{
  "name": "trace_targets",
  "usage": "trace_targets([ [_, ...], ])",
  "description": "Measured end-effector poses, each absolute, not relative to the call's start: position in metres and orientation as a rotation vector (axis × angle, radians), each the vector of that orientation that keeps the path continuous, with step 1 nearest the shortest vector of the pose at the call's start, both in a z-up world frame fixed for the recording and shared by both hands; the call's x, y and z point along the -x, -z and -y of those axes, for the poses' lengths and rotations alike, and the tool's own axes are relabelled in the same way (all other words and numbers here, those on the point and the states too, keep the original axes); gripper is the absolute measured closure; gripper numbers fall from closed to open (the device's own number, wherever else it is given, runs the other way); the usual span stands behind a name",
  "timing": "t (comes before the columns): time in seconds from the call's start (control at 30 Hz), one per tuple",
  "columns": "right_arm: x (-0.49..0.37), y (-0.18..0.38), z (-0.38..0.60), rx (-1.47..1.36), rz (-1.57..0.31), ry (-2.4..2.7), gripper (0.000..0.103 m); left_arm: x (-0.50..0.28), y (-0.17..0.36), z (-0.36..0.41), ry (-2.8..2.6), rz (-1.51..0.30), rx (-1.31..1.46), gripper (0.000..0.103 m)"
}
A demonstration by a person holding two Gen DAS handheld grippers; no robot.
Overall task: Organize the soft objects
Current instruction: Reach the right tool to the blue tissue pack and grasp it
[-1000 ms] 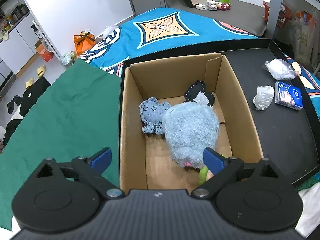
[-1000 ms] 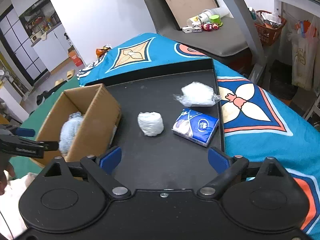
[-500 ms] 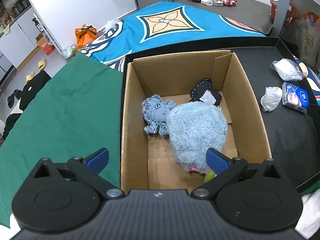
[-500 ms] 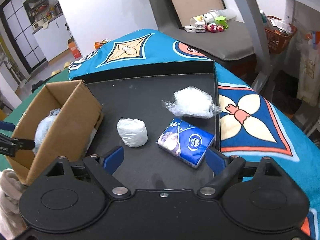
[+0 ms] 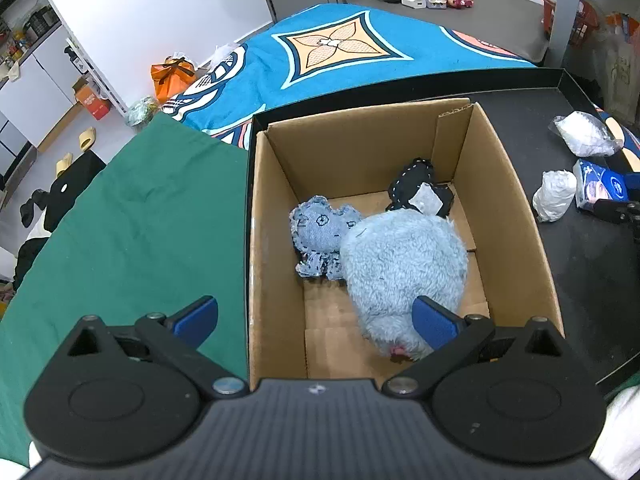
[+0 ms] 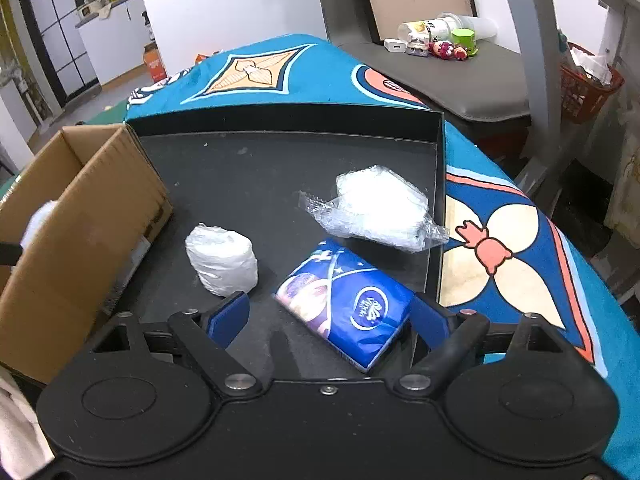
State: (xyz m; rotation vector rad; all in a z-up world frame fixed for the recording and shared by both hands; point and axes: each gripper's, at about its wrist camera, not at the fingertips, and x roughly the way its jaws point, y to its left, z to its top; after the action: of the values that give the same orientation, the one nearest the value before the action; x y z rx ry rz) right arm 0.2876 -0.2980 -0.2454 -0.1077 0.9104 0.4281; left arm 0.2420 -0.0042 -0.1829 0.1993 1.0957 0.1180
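— Where does the right gripper (image 6: 328, 316) stand relative to the open brown cardboard box (image 6: 80, 216)?

— Beside the box, over the black tray (image 6: 280, 160). Its jaws, just now narrowing, straddle the blue plastic tissue pack (image 6: 348, 304); the pads seem short of touching it.

— And the left gripper (image 5: 316, 316)?

— Spread wide and empty above the box's near edge. Inside the box lie a fluffy pale-blue plush toy (image 5: 404, 268), a denim doll (image 5: 320, 232) and a black stitched pouch (image 5: 416, 184).

Right gripper (image 6: 329, 318) over the blue tissue pack (image 6: 346, 304)

Its jaws, just narrowing, straddle the pack at lower centre, pads not pressing. On the black tray (image 6: 280, 168): a white wrapped roll (image 6: 222, 260) at left, a clear bag (image 6: 380, 208) above, a cardboard box (image 6: 84, 216) far left.
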Motion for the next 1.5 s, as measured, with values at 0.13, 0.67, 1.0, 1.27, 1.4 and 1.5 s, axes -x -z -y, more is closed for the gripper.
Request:
trace_targets([
  [0.13,-0.292,0.248,0.294,0.119,-0.911,-0.424,0.017,-0.243,0.182,0.004,-0.125,-1.09,-0.212,0.0],
  [0.67,-0.271,0.254,0.285,0.229,-0.95,-0.435,0.063,-0.236,0.177,0.003,-0.121,-1.071,-0.215,0.0],
  [1.0,-0.263,0.24,0.284,0.183,-0.967,-0.439,0.086,-0.23,0.172,-0.004,-0.11,-1.052,-0.187,0.0],
  [1.27,-0.264,0.237,0.285,0.13,-0.959,-0.399,0.046,-0.228,0.173,-0.008,-0.105,-1.043,-0.181,0.0],
  [1.4,-0.274,0.24,0.285,0.086,-0.977,-0.385,0.044,-0.229,0.174,-0.011,-0.111,-1.047,-0.178,0.0],
  [1.5,-0.281,0.243,0.282,0.075,-0.976,-0.394,0.042,-0.231,0.176,-0.013,-0.116,-1.05,-0.172,0.0],
])
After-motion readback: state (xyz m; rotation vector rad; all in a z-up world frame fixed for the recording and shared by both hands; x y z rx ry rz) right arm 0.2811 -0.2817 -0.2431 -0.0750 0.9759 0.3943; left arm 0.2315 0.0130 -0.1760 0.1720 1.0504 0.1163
